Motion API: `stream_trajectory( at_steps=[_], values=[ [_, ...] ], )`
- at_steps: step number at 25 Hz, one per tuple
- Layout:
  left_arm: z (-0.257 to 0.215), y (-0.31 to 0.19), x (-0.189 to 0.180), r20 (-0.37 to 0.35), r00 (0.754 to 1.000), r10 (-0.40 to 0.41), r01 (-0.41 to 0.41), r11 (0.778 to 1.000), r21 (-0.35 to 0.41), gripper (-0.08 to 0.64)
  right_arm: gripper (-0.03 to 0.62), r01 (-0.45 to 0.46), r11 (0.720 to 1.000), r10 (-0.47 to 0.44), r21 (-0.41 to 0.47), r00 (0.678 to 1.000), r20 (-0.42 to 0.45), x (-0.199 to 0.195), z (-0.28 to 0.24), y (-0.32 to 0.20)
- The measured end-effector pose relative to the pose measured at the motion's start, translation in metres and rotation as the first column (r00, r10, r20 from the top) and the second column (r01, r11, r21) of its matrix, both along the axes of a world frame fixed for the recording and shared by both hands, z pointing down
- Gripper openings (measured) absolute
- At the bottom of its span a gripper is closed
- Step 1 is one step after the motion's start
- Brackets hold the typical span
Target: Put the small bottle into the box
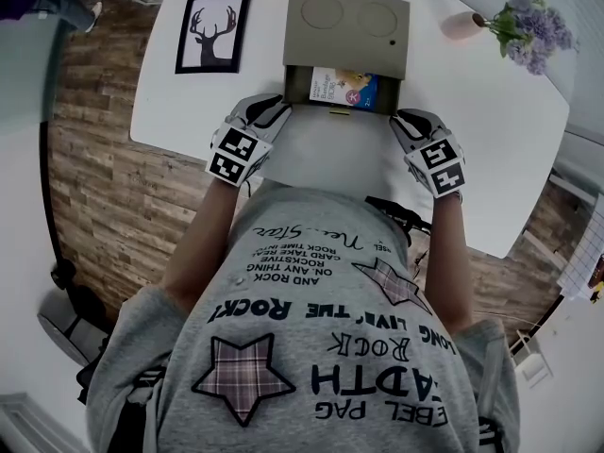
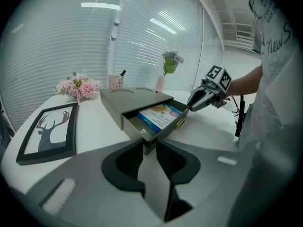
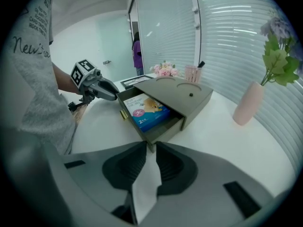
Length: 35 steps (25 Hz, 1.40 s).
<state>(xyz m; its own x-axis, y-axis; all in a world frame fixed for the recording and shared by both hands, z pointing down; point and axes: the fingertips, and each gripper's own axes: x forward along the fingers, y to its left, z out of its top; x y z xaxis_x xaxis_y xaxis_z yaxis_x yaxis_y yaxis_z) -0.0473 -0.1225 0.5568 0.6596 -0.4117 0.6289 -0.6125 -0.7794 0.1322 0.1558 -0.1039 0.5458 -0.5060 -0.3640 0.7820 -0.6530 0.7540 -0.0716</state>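
My left gripper (image 1: 275, 113) and right gripper (image 1: 403, 122) are each pinched on a front corner of the matte grey drawer (image 2: 134, 127), and my tips cover those corners. Just beyond my fingers the flat-topped grey box (image 1: 347, 26) overhangs the drawer's back, so all I make out inside is a glossy blue-and-orange carton (image 2: 160, 116)

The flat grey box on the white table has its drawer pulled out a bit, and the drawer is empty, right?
Not quite. The flat grey box does have its drawer pulled out a bit, but the drawer is not empty: a blue and yellow printed carton lies inside it. The head view shows this from above.
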Motion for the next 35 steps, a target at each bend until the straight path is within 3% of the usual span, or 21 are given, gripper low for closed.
stream_trajectory(
  at_steps=[9,18,24,35],
  values=[
    [0.000,-0.018,0.002,0.023,1.000,-0.015,0.015,0.999,0.030,0.100,0.071,-0.035,0.999,0.035,0.034,0.999,-0.012,0.002,0.000,-0.020],
    [0.000,-0.033,0.004,0.020,0.999,-0.043,0.043,0.999,0.023,0.106,0.125,-0.087,0.995,0.088,0.039,0.996,-0.005,0.008,0.000,-0.036],
    [0.002,-0.043,0.001,0.020,0.998,-0.064,0.063,0.997,0.037,0.144,0.143,-0.091,0.995,0.092,0.047,0.996,-0.009,0.008,0.001,-0.046],
    [0.000,-0.067,0.004,-0.001,0.996,-0.088,0.088,0.995,0.041,0.149,0.150,-0.081,0.995,0.082,0.057,0.997,-0.017,0.004,0.004,-0.069]
  ],
)
